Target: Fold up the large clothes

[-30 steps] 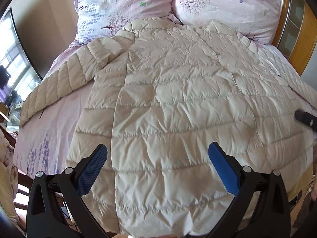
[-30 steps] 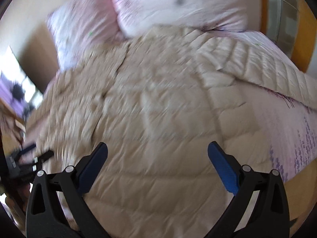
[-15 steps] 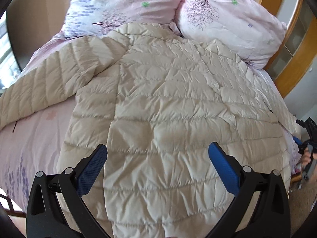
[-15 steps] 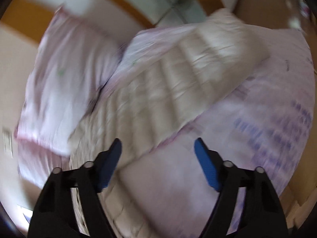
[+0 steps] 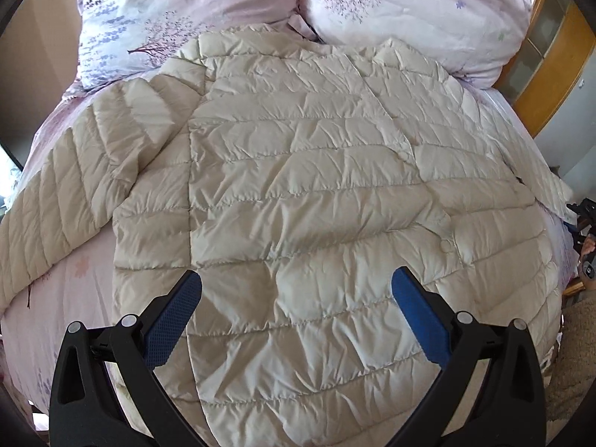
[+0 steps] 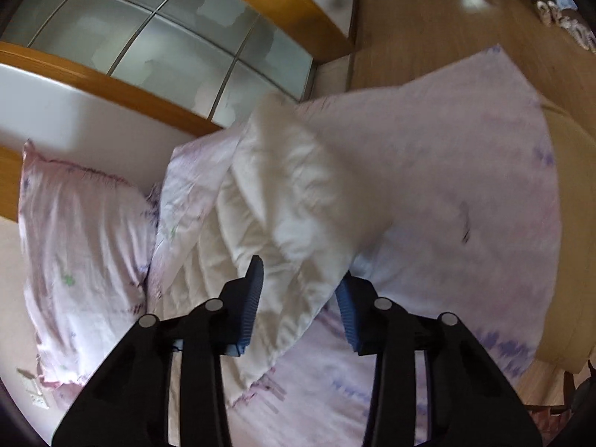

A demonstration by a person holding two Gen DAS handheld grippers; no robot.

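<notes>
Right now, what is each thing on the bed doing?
Jacket: spread flat, unfolded.
Right sleeve: between the right gripper's pads, which have just been closing.
Left gripper: open, empty, over the jacket.
Right gripper: closed on the sleeve.
Pillows: lying at the headboard.

Both grippers share one build. The left gripper [image 5: 296, 298] has glossy black plastic arms with triangular cut-outs, round silver pivot screws, and long blue pads [image 5: 173, 320] textured with fine dots. The right gripper [image 6: 300, 298] matches it: black arms, silver screws, and ribbed blue fingers [image 6: 249, 309].
</notes>
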